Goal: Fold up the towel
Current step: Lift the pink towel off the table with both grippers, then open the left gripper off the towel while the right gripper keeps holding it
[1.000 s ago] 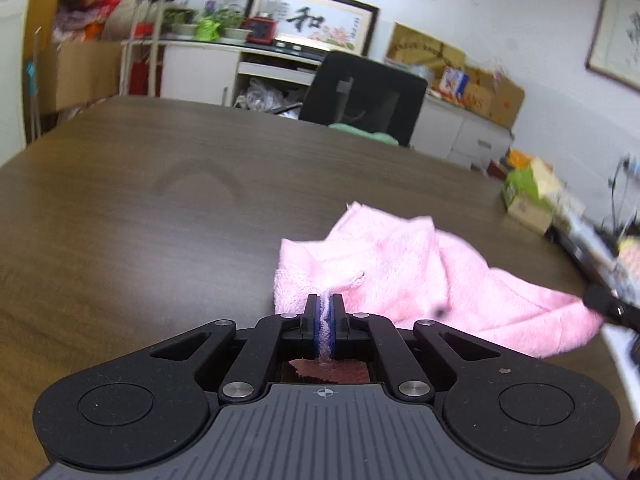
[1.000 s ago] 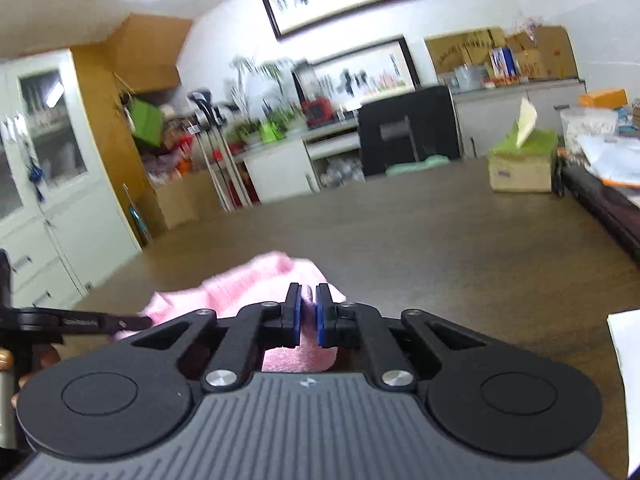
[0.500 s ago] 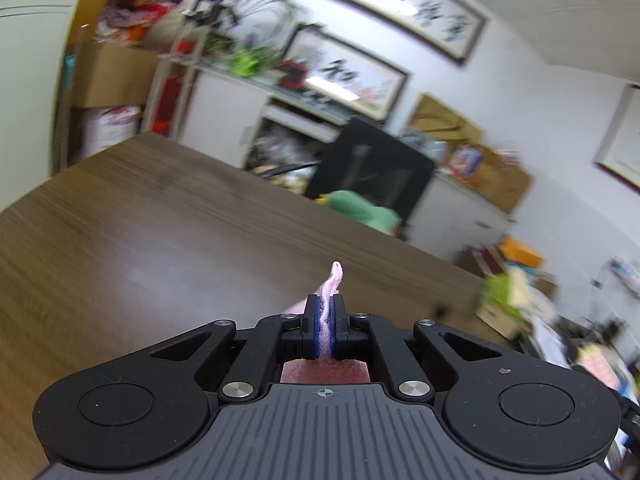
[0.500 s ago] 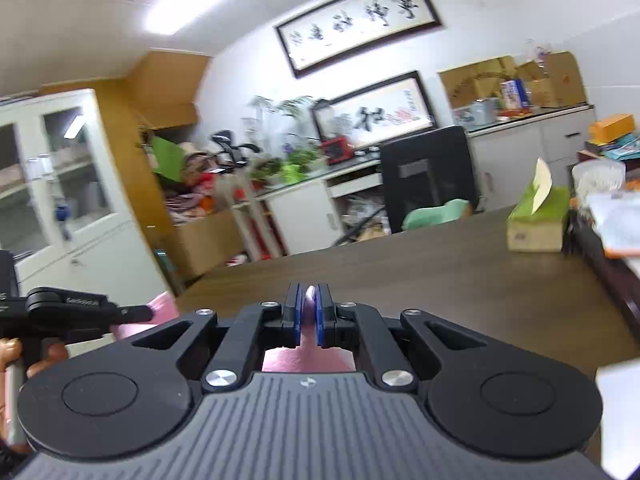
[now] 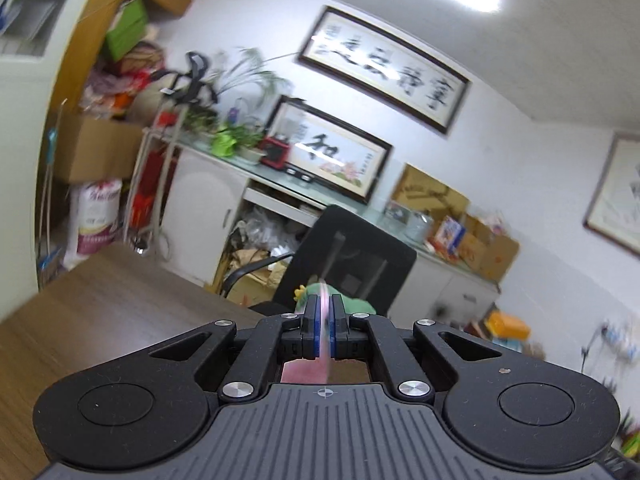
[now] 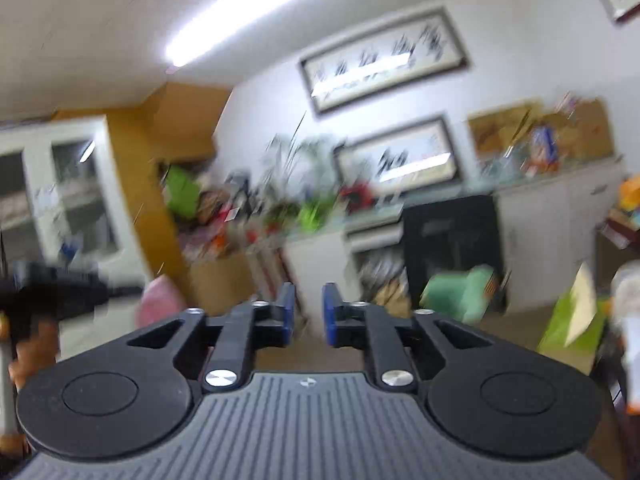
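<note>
In the left wrist view my left gripper (image 5: 324, 326) is shut on a thin edge of the pink towel (image 5: 325, 336), which hangs down behind the jaws and shows as a pink strip below them. The gripper is raised high above the brown table (image 5: 100, 312). In the blurred right wrist view my right gripper (image 6: 308, 316) has its jaws opening, with nothing between the blue pads (image 6: 330, 314). A pink bit of the towel (image 6: 158, 300) shows at the left, beside the left gripper (image 6: 60, 292) held in a hand.
A black office chair (image 5: 356, 264) with a green cushion stands behind the table's far edge. White cabinets (image 5: 200, 200) with plants and framed pictures line the wall. A green tissue box (image 6: 572, 316) sits at the right of the table.
Both grippers rose well above the table, so the views now face the wall. The left stays shut on the towel. The right jaws let go of the towel and spread apart.
</note>
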Demonstrator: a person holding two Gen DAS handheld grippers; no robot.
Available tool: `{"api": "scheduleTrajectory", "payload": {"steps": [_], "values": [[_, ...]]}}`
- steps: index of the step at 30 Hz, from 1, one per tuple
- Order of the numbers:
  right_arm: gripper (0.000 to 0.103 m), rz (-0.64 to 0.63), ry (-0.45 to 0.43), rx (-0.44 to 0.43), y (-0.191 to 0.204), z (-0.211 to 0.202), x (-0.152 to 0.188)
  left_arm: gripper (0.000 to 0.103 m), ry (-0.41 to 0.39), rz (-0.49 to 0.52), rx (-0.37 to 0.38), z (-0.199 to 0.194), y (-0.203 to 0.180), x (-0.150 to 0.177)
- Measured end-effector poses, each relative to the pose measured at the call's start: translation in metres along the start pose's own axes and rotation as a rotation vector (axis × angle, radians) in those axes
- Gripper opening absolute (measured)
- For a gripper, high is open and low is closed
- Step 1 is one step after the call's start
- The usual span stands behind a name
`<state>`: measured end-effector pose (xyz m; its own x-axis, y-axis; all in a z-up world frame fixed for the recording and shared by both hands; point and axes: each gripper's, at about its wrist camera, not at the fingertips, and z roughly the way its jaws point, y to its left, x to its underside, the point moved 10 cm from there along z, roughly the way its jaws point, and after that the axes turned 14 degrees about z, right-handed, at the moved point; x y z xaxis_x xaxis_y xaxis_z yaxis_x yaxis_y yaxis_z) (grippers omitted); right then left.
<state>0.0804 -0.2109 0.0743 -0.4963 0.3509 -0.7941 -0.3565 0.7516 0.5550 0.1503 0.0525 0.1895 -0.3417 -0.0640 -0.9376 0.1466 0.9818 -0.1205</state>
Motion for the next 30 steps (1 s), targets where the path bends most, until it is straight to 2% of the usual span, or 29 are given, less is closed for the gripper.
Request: {"api": "scheduleTrajectory", "payload": {"steps": [1, 5, 7, 8, 9, 11, 13, 15, 17, 19, 22, 26, 30], "values": [[0.066, -0.004, 0.066, 0.004, -0.005, 0.013, 0.026, 0.003, 0.001, 0.021, 0.005, -0.001, -0.003, 0.002], [0.066, -0.053, 0.211, 0.015, -0.007, 0.041, 0.096, 0.004, -0.043, 0.117, -0.020, -0.032, -0.002, 0.024], [0.066, -0.054, 0.256, 0.017, -0.004, 0.052, 0.119, 0.004, -0.035, 0.112, -0.044, -0.033, 0.001, 0.032], [0.066, -0.052, 0.271, 0.013, -0.002, 0.056, 0.127, 0.004, -0.004, 0.097, -0.032, -0.029, 0.006, 0.043], [0.067, -0.048, 0.278, 0.011, 0.000, 0.059, 0.131, 0.004, 0.037, 0.090, -0.022, -0.021, 0.012, 0.055], [0.076, -0.021, 0.288, 0.008, 0.005, 0.069, 0.136, 0.005, 0.091, 0.071, -0.020, -0.010, 0.021, 0.074], [0.076, 0.044, 0.289, -0.008, 0.004, 0.081, 0.137, 0.005, 0.127, 0.022, -0.007, 0.003, 0.037, 0.101], [0.080, 0.188, 0.317, -0.064, 0.001, 0.092, 0.139, 0.006, 0.130, -0.021, -0.017, 0.012, 0.052, 0.118], [0.081, 0.488, 0.399, -0.196, -0.003, 0.114, 0.143, 0.006, 0.127, -0.062, -0.026, 0.017, 0.068, 0.133], [0.081, 0.644, 0.418, -0.235, -0.006, 0.134, 0.148, 0.006, 0.127, -0.101, -0.035, 0.021, 0.085, 0.146], [0.081, 0.666, 0.419, -0.222, -0.006, 0.163, 0.152, 0.007, 0.153, -0.136, -0.042, 0.031, 0.108, 0.164], [0.081, 0.676, 0.427, -0.253, 0.007, 0.193, 0.156, 0.009, 0.191, -0.099, -0.077, 0.026, 0.127, 0.176], [0.081, 0.634, 0.439, -0.211, 0.017, 0.224, 0.164, 0.025, 0.189, -0.071, -0.105, 0.008, 0.138, 0.175]]}}
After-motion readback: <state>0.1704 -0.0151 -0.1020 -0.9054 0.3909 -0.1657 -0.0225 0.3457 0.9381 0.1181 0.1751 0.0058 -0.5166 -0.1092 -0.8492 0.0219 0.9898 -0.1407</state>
